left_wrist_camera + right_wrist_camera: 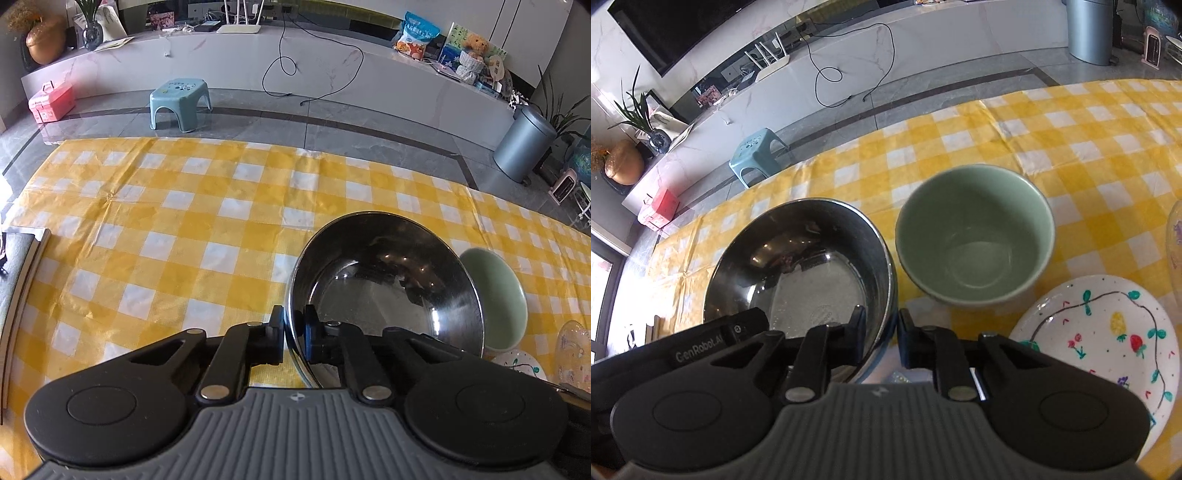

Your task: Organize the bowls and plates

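Note:
A shiny steel bowl [384, 288] sits on the yellow checked tablecloth [184, 229]. My left gripper [294, 332] is shut on its near left rim, one finger inside the bowl and one outside. In the right wrist view the same steel bowl [798, 273] has my right gripper [882, 330] shut on its near right rim, again with a finger on each side of the wall. A green ceramic bowl [975, 232] stands upright just right of it, touching or nearly so. A white plate painted with flowers and fruit [1108, 332] lies at the right, near the table's front.
A clear glass piece [576, 354] stands right of the painted plate. A dark flat book or board [22, 266] lies at the table's left edge. Beyond the far edge are grey floor, a blue stool [181, 103] and a metal bin [524, 144].

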A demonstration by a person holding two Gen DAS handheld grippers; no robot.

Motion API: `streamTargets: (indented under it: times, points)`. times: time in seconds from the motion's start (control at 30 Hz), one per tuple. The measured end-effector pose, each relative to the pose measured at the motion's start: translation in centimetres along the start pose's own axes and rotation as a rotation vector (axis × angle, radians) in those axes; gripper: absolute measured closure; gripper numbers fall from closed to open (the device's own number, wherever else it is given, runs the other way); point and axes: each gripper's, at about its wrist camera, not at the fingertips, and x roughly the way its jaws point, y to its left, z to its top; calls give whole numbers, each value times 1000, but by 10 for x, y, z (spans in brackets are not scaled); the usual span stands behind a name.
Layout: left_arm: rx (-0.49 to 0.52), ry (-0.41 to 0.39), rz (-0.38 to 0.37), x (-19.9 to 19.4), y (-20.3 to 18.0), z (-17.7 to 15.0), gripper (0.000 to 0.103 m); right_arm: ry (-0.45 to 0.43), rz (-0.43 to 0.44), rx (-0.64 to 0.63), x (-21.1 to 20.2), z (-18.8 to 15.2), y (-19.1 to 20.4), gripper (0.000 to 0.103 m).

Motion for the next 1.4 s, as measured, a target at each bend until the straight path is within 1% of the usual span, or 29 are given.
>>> streamTargets:
  times: [0.23, 0.4, 0.87, 0.97, 1.07, 1.23, 1.4]
  points:
    - [35, 18, 19, -32, -2, -11, 92, 18, 20, -37, -29, -10, 3, 88]
    - [42, 7, 10, -65, 3, -26, 91, 0, 41, -78, -63, -26, 8, 88]
    - [28, -107, 12, -163, 29, -87, 91, -91, 126, -162, -161, -98, 27, 87]
    - [38, -108, 15, -176, 34, -98, 91, -90, 145, -185, -174, -115, 30, 87]
    - [44, -89, 13, -181, 39, -107, 91, -71, 165, -193, -182, -128, 29, 87]
    - [45, -59, 6, -186, 48, -123, 90, -44, 177, -216, -189, -146, 28, 87]
    - [35, -46, 1, -189, 56, -138, 90, -26, 178, -245, -193, -161, 29, 87]
